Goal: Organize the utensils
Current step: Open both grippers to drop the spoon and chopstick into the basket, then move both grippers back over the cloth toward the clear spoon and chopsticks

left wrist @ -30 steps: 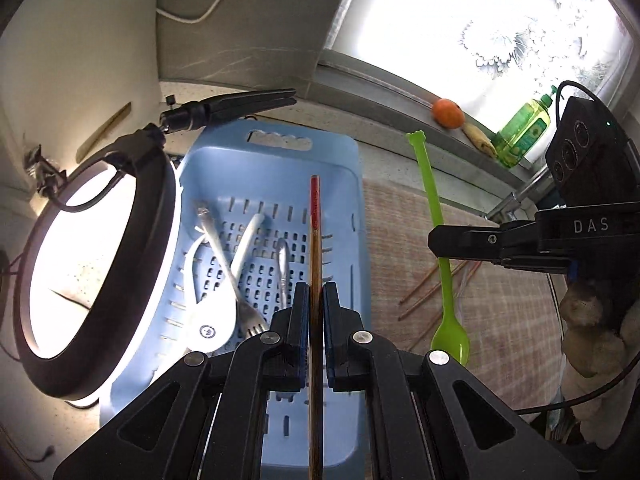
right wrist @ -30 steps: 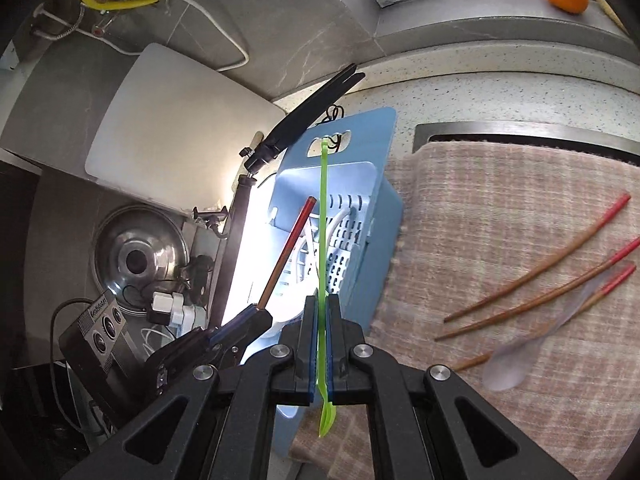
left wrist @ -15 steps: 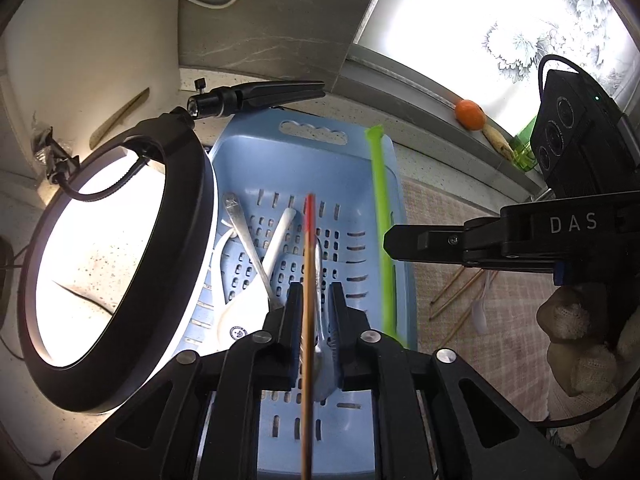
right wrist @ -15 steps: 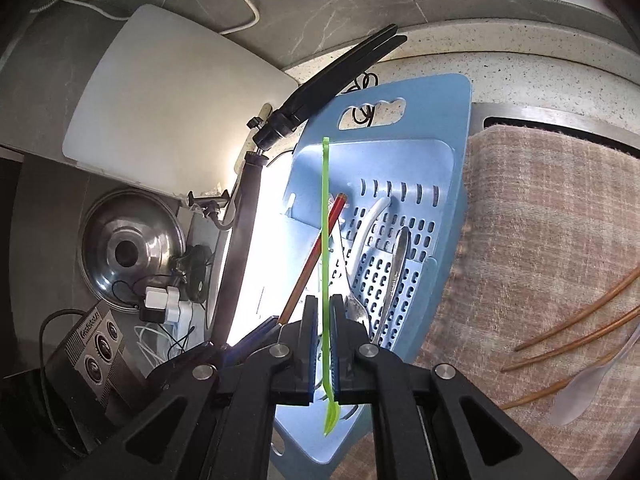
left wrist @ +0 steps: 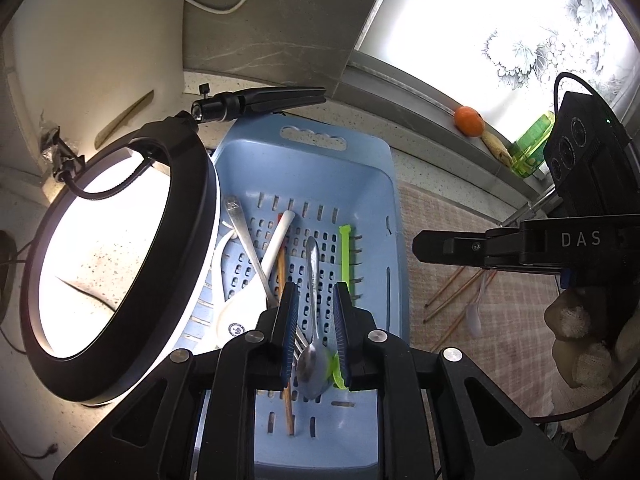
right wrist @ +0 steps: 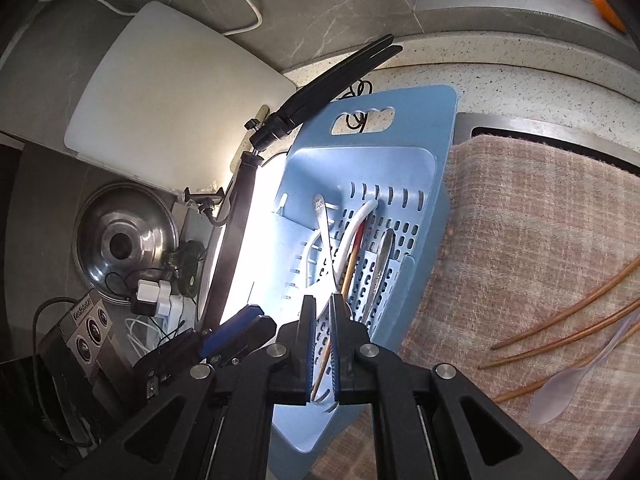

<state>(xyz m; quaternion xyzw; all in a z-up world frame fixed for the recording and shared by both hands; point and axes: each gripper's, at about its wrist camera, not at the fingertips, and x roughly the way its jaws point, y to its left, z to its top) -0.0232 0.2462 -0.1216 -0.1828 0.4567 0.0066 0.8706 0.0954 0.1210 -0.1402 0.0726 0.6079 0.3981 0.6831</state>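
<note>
**Both claws hovering released over the blue basket**

You are holding your left gripper [left wrist: 314, 324] over the blue basket [left wrist: 372, 184], jaws parted and grasping nothing. Lying in the basket are the chopstick [left wrist: 282, 276], metal spoon [left wrist: 312, 304], green spoon [left wrist: 344, 258], white spoon [left wrist: 276, 248] and fork [left wrist: 244, 232]. Your right gripper [right wrist: 321, 344] is standing slightly apart and seems empty, though the view there is crowded. At 3 o'clock, more chopsticks [right wrist: 568, 312] and a clear spoon [right wrist: 568, 384] are waiting on the checked cloth [right wrist: 520, 220].
</note>
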